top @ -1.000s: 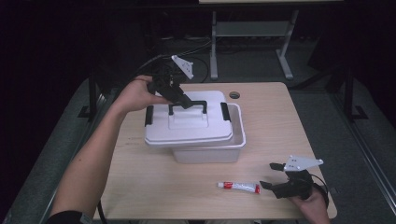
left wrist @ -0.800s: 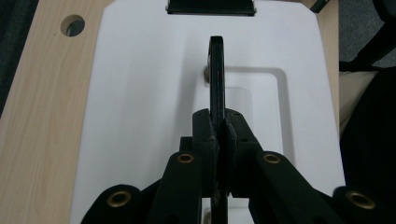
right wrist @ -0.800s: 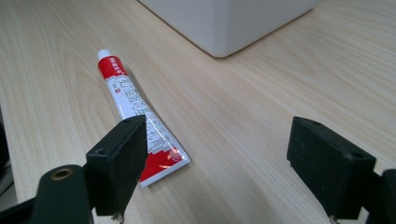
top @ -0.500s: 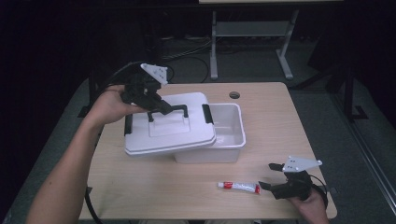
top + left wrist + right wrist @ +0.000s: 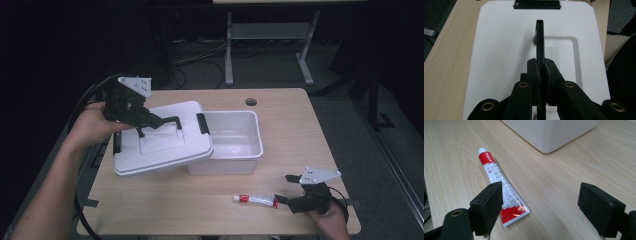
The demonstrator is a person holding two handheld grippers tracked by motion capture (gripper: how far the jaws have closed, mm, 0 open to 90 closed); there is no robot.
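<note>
My left gripper (image 5: 150,121) is shut on the black handle (image 5: 539,40) of a white lid (image 5: 160,145), which hangs tilted over the left end of an open white box (image 5: 235,150); the handle (image 5: 165,122) stands up from the lid's middle. In the left gripper view the jaws pinch that handle from both sides over the lid (image 5: 499,62). A red and white tube (image 5: 256,200) lies on the table in front of the box. My right gripper (image 5: 284,200) rests open just right of it; in the right gripper view the tube (image 5: 499,182) lies beside the left jaw, untouched.
The wooden table (image 5: 300,130) has bare room right of the box and a round cable hole (image 5: 251,102) at the back. The box's corner (image 5: 549,135) stands close ahead of my right gripper (image 5: 539,205). A metal stand (image 5: 270,35) sits on the dark floor behind the table.
My left gripper has carried the lid off the box toward the left, uncovering the box's inside. The right gripper and the tube have stayed where they were.
</note>
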